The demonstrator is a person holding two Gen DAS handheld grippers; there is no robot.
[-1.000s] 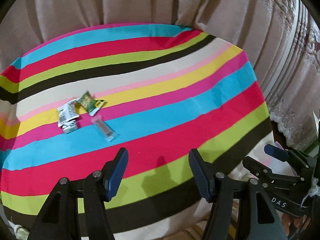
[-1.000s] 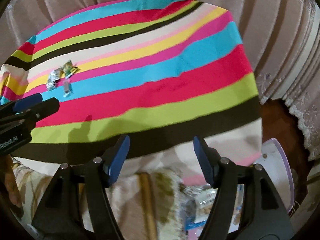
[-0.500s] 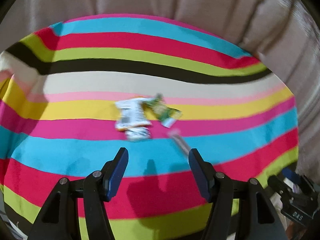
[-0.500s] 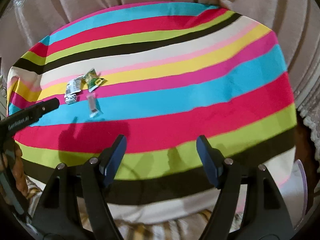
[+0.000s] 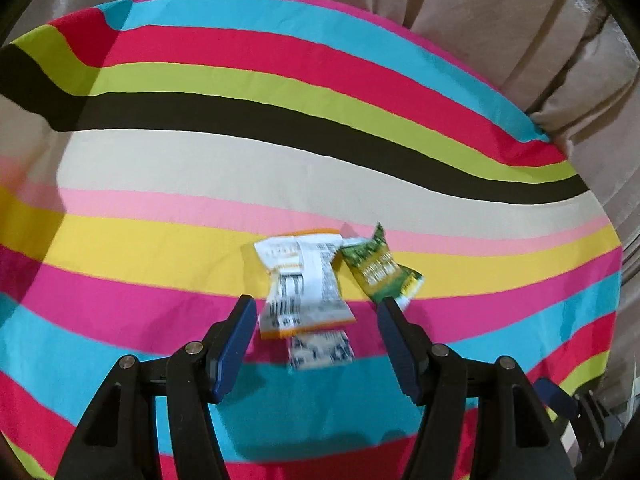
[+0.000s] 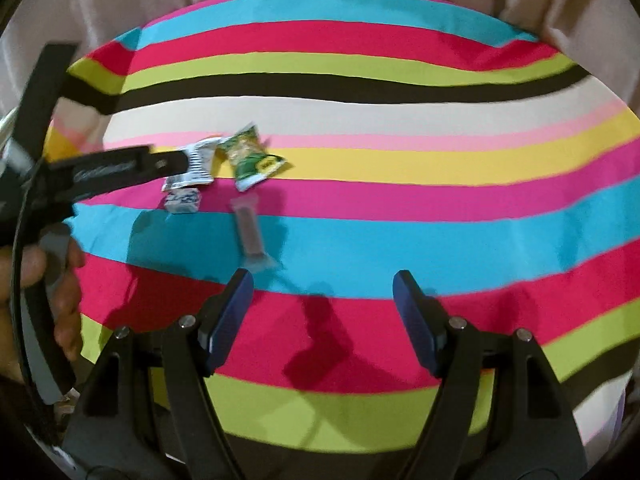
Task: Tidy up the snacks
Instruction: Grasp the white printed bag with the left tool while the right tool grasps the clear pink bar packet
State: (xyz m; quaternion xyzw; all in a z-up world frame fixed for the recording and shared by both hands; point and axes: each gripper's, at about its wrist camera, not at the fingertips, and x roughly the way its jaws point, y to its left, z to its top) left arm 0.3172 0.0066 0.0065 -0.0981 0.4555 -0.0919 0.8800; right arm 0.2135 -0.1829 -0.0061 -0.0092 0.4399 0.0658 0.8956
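Entry: organize snacks, approach to first pick.

Four snacks lie clustered on the striped cloth over the desk. Landmark: the white packet.
- Green packet: just right of the white packet, top corners touching or overlapping.
- Blue-white wrapper: just on my side of the white packet, partly tucked under its near edge.
- Clear bar: on my side and to the right, apart from the rest; shows only in the right view.

My left gripper hangs over the white packet with its fingers spread wide, nothing between the pads. The span brackets the white packet and the wrapper, so I judge the white packet is my first pick. From the right view, one left finger reaches across to the packet's left edge; contact I cannot tell.

My right gripper is also open and empty, held back on my side of the bar, well short of the cluster. I judge it waits there to leave the left room, and is placed for the bar.

Risk: overlapping wrappers, so closing may catch two at once. Frames are motion-blurred.
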